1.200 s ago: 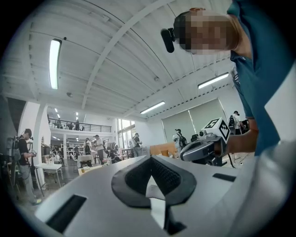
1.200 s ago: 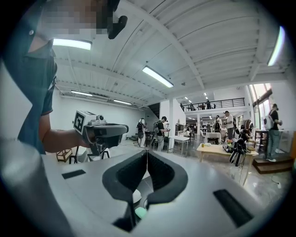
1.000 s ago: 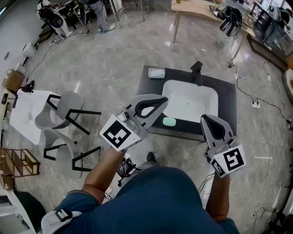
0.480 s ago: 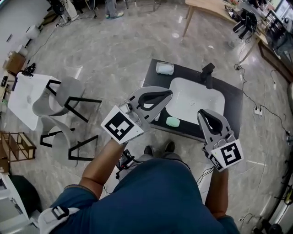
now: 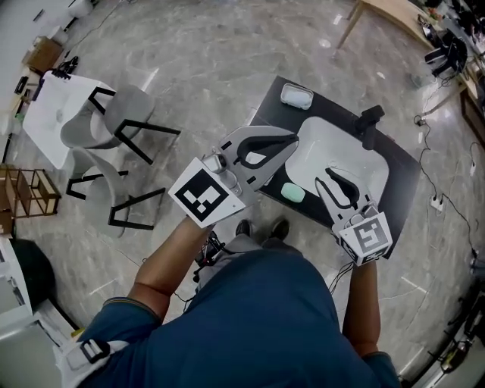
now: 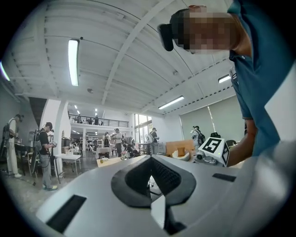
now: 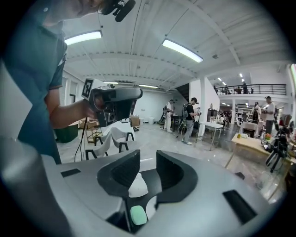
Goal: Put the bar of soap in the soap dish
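Note:
A pale green bar of soap (image 5: 293,192) lies on the dark counter (image 5: 267,114), near its front edge and left of the white sink (image 5: 333,148). The white soap dish (image 5: 297,95) sits at the counter's far left corner. My left gripper (image 5: 290,141) hovers above the counter left of the sink, jaws shut (image 6: 150,158) and holding nothing. My right gripper (image 5: 324,180) hangs over the sink's front rim, just right of the soap. Its jaws have just been opening and stand apart (image 7: 148,163) with nothing between them. The soap (image 7: 138,215) shows low through that gap.
A black faucet (image 5: 370,121) stands at the sink's far right. Grey chairs (image 5: 121,114) and a white table (image 5: 53,114) are on the floor to the left. A wooden table (image 5: 379,9) stands beyond the counter. People are far off in the hall.
Both grippers have come forward and down over the counter. The right gripper's jaws were shut before and now stand apart. The left gripper's jaws stay shut.

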`<action>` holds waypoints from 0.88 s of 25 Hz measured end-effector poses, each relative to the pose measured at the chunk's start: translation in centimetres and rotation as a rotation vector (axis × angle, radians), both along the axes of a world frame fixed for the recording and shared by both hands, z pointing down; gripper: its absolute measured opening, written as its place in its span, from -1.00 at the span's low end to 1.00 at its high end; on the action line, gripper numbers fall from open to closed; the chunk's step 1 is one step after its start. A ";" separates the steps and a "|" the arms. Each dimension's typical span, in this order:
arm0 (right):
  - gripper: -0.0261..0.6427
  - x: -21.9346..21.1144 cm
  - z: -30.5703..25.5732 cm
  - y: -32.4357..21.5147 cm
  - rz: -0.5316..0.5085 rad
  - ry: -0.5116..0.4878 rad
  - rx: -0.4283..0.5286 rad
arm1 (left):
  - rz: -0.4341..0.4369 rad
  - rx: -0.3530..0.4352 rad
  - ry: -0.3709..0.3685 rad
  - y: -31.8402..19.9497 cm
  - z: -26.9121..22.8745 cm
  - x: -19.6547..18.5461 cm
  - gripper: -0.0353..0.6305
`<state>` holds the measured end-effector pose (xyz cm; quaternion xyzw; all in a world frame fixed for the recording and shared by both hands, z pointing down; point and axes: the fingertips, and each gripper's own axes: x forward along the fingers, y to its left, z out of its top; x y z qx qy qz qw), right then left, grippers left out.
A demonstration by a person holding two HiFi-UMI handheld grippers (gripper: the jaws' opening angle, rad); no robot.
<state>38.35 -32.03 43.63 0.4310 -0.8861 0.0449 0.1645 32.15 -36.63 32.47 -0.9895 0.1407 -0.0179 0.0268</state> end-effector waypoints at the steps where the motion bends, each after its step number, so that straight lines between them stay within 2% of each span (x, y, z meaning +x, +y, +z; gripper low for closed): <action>1: -0.60 -0.2 0.8 -0.3 -0.012 -0.001 -0.013 | -0.008 -0.001 0.001 -0.2 0.2 -0.1 -0.89; 13: -0.47 -2.2 9.7 -2.1 -0.127 0.024 -0.196 | -0.059 -0.028 -0.009 -2.2 1.3 -0.6 -0.89; 22: -0.31 -2.8 16.4 -2.1 -0.184 0.086 -0.318 | -0.066 -0.037 -0.011 -3.2 2.2 -0.7 -0.89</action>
